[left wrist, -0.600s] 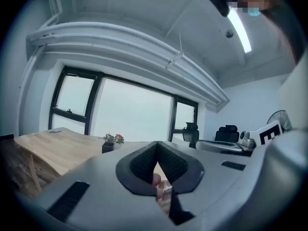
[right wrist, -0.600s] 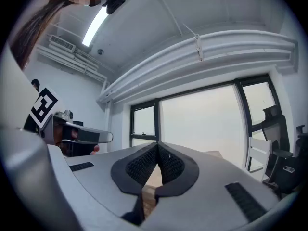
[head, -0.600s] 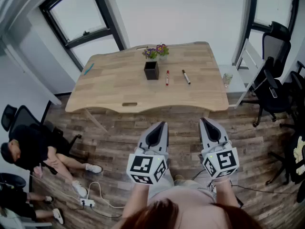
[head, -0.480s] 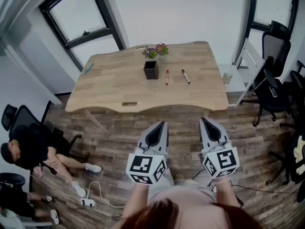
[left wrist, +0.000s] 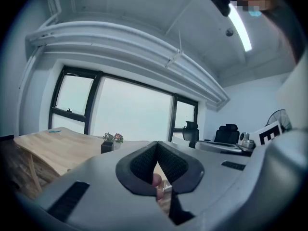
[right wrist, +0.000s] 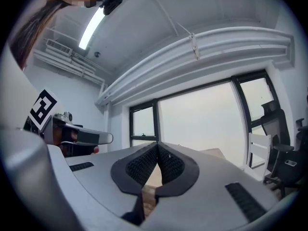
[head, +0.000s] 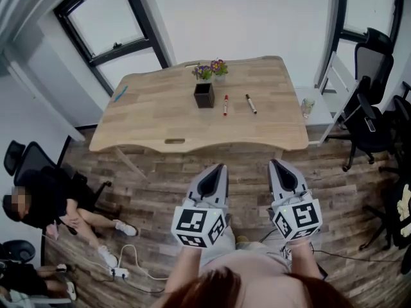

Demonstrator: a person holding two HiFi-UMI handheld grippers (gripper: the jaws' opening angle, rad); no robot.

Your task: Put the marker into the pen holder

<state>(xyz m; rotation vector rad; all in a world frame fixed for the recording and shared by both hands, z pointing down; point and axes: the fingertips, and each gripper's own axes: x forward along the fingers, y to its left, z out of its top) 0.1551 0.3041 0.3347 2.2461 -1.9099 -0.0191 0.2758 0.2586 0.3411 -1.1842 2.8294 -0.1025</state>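
1. Pen holder (head: 204,95): black, upright on table (head: 148,124); contents not discernible.
2. Red marker (head: 225,104): flat on table, just right of holder, outside it.
3. Black marker (head: 250,103): flat, further right.
4. Left gripper (head: 216,170), right gripper (head: 278,167): both clenched, empty, well short of table.
5. Since earlier frame: table items and grippers unmoved.

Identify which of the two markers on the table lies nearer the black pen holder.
The red marker, just right of the pen holder; the black-capped marker lies farther right, angled.
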